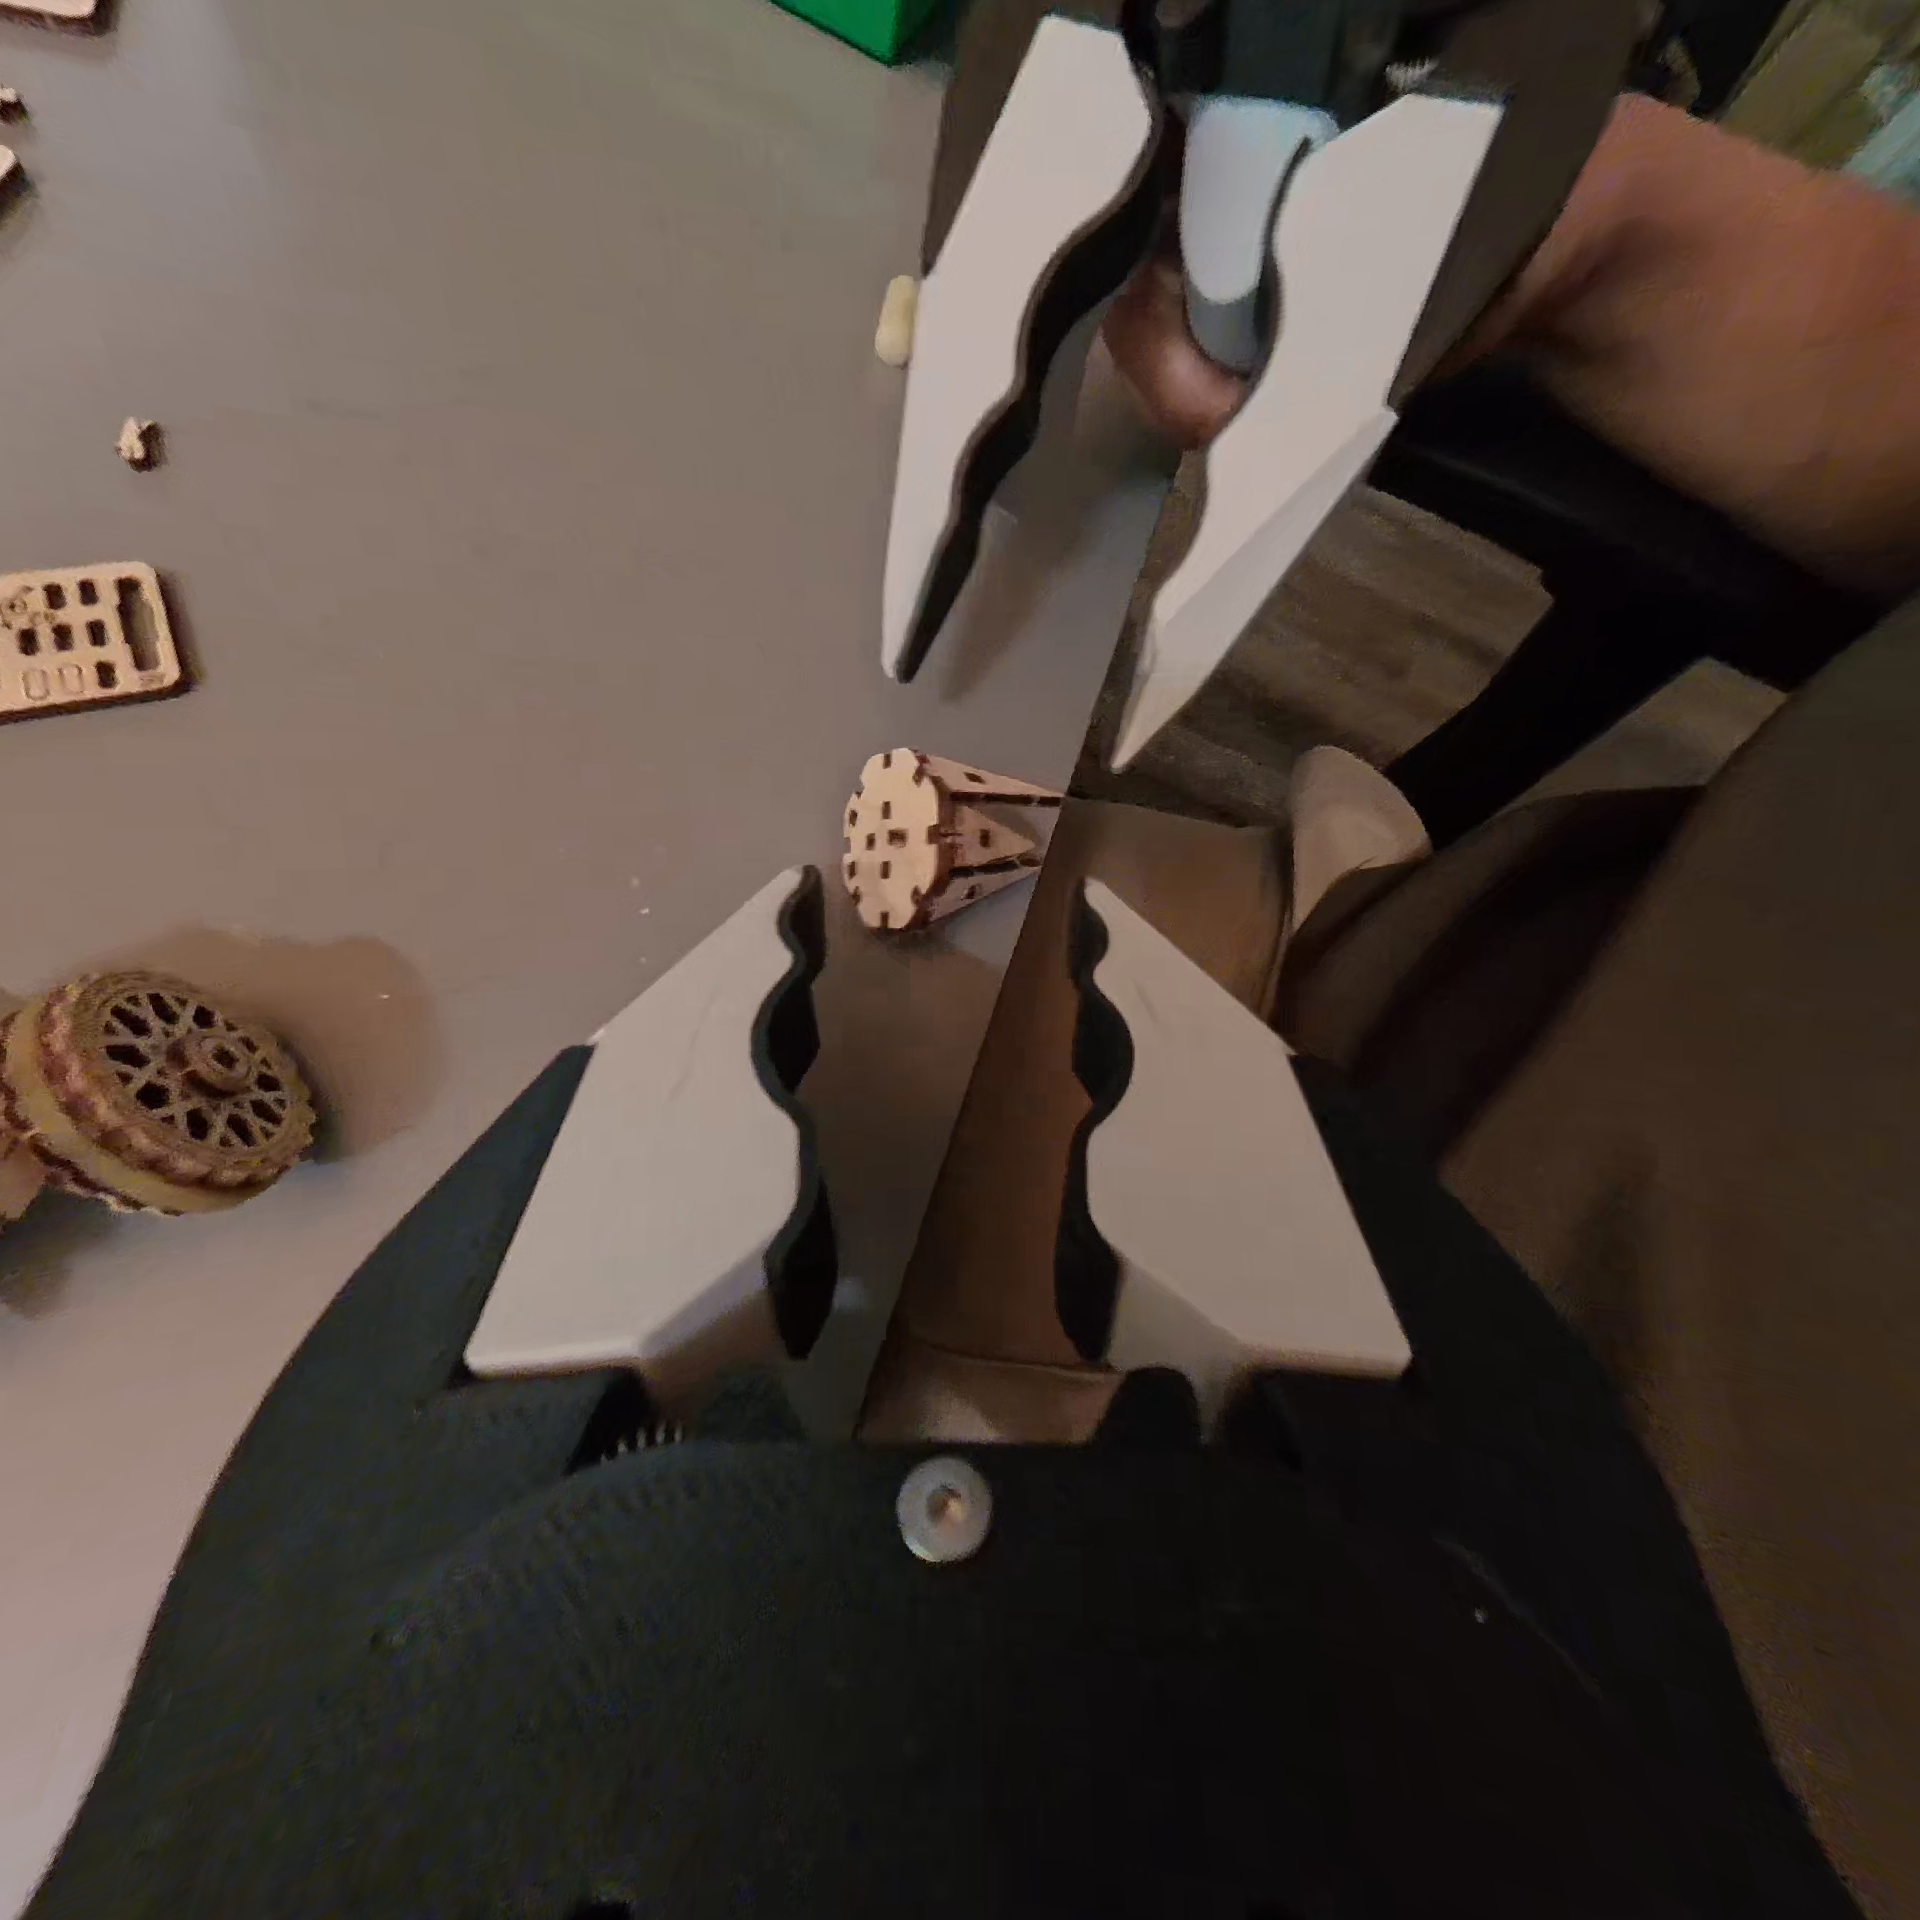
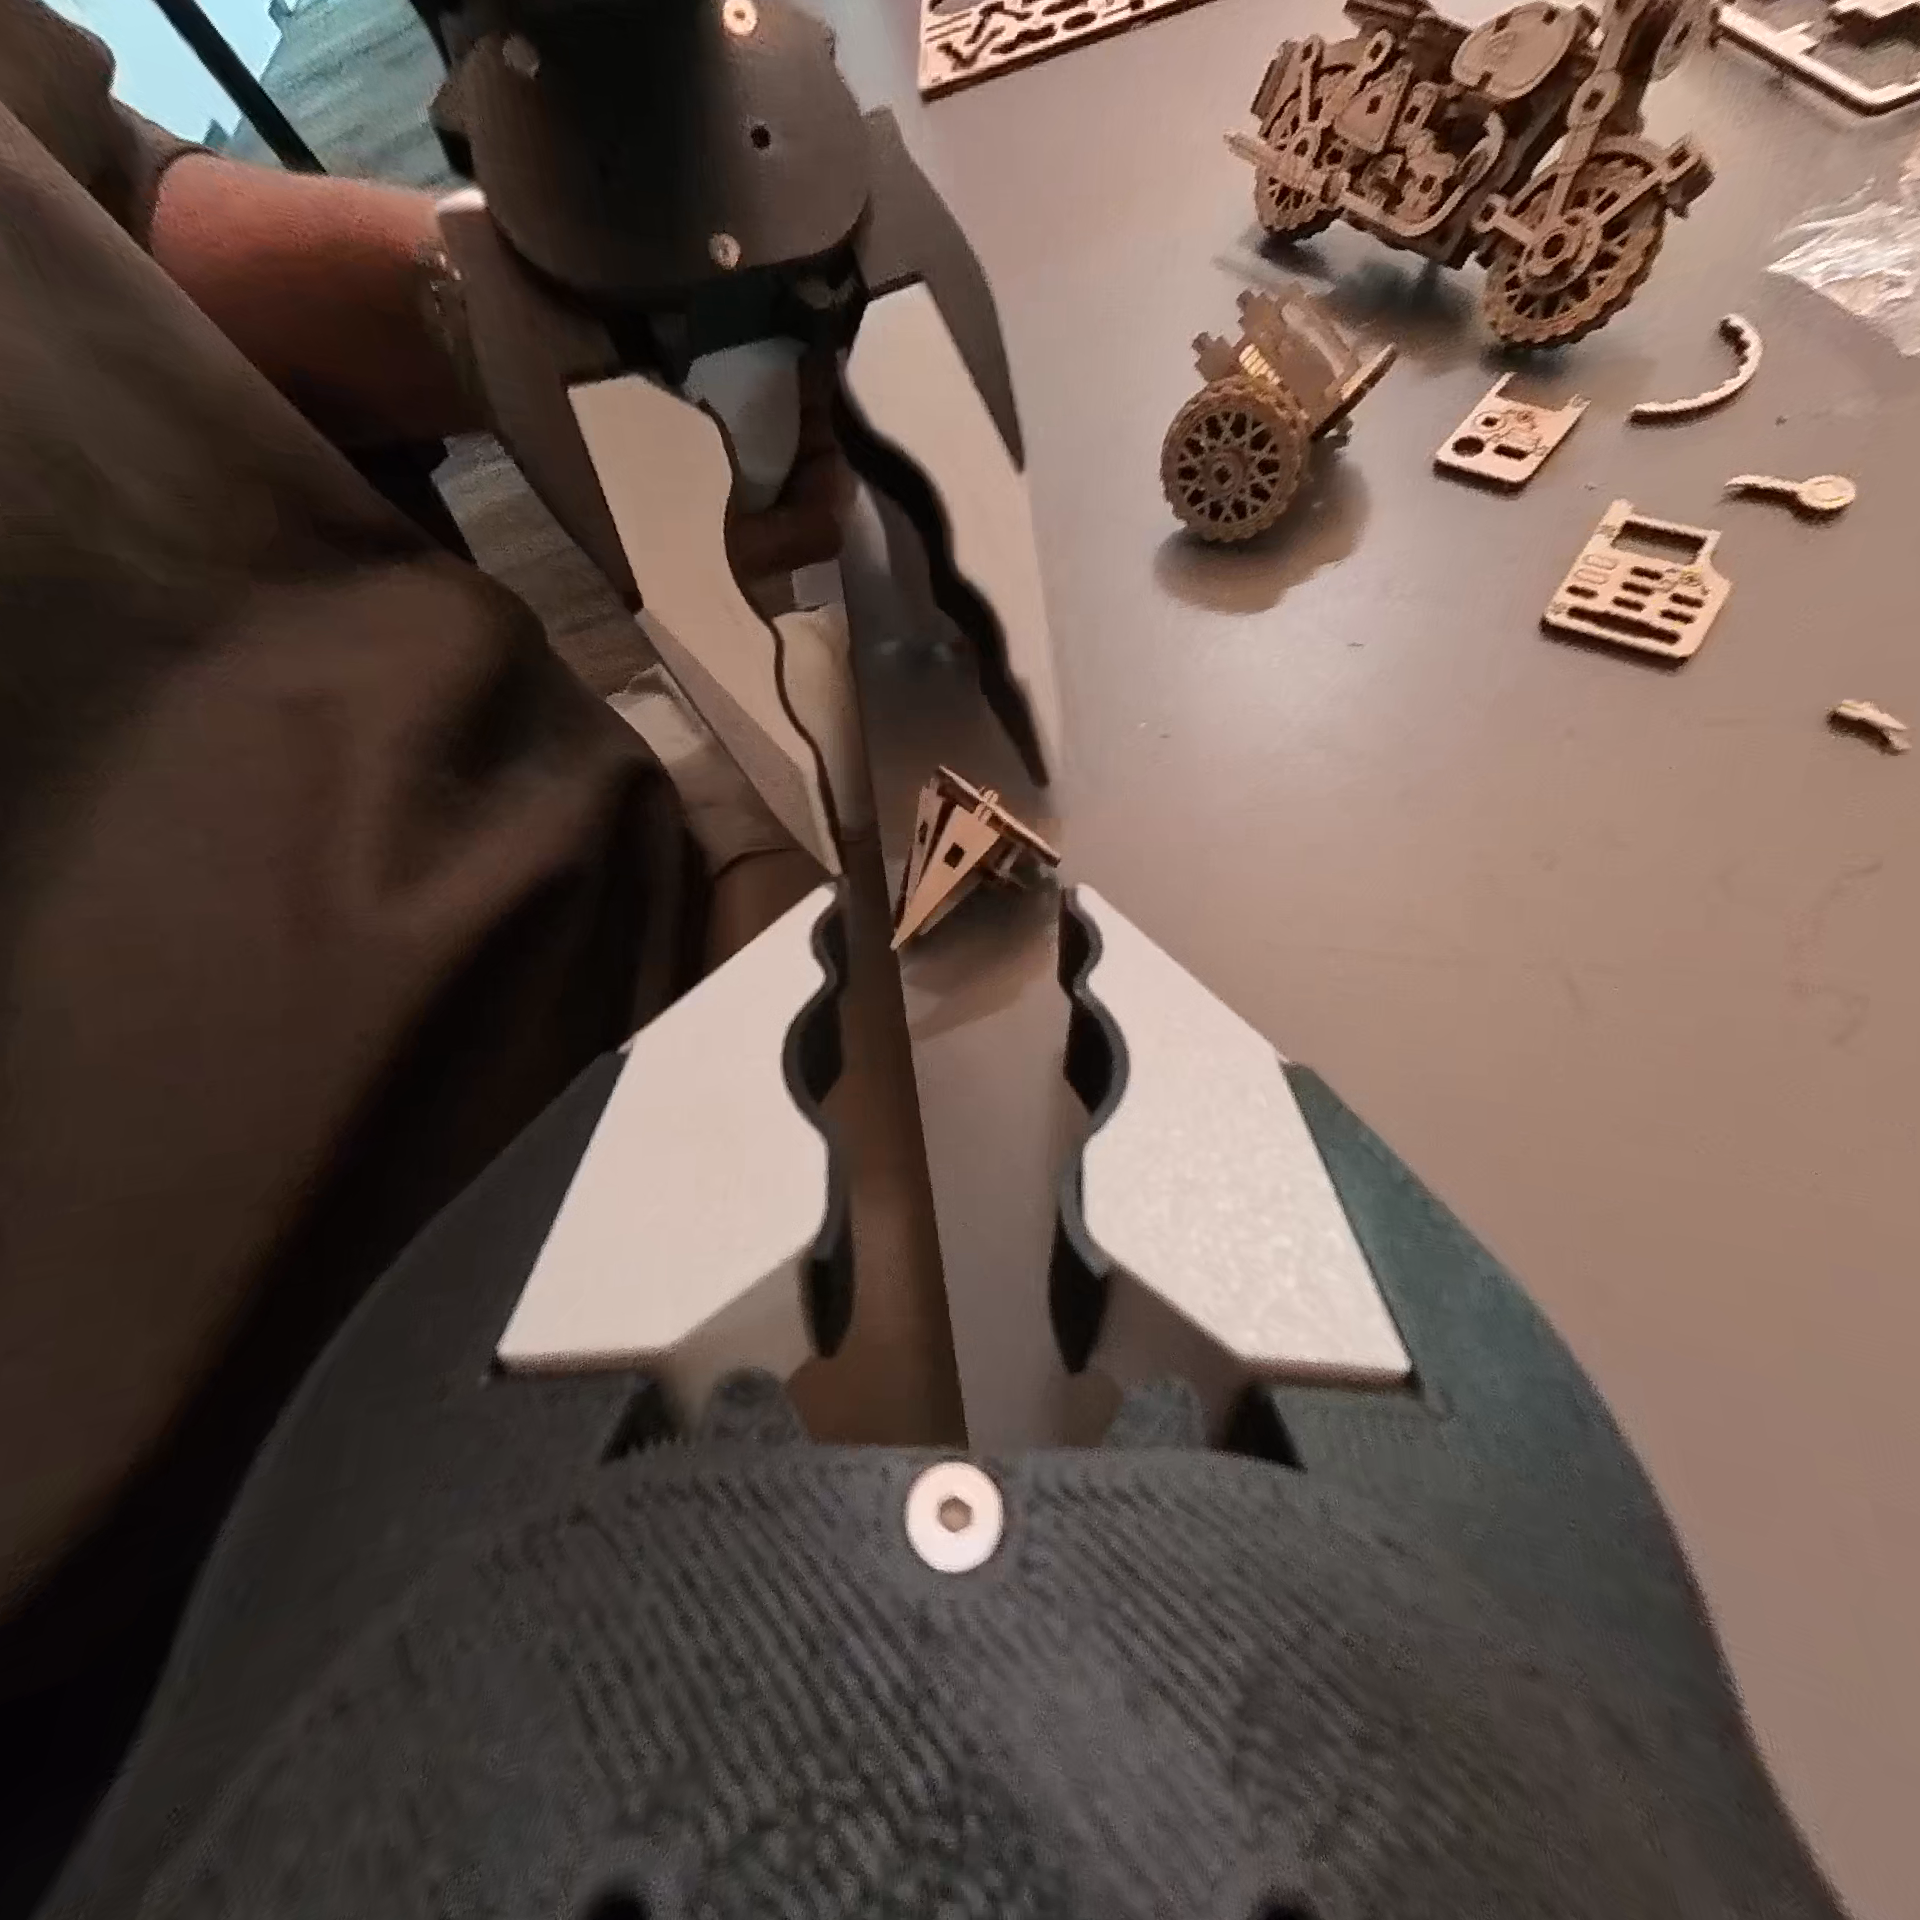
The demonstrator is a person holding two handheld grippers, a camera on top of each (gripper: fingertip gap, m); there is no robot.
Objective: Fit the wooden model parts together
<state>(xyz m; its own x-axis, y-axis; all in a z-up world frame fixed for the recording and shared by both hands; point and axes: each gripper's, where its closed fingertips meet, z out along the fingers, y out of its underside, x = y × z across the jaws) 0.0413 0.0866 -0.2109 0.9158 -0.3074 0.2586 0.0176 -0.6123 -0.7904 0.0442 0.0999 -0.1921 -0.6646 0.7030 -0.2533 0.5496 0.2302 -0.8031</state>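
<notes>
Evidently both the left tongs (image 1: pixel 945 914) and right tongs (image 2: pixel 951 914) gape empty around the wooden cone (image 1: pixel 925 842) lying at the tabletop (image 1: pixel 520 416) edge, so joining it to the motorcycle model (image 2: pixel 1475 177) remains undone.

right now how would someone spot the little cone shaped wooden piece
Start at the near edge of the grey table, between the two hand-held gripper tips. The wooden cone lies there on its side; unlike the flat slotted panels and the spoked wheel assembly, it tapers from a notched disc.
</notes>
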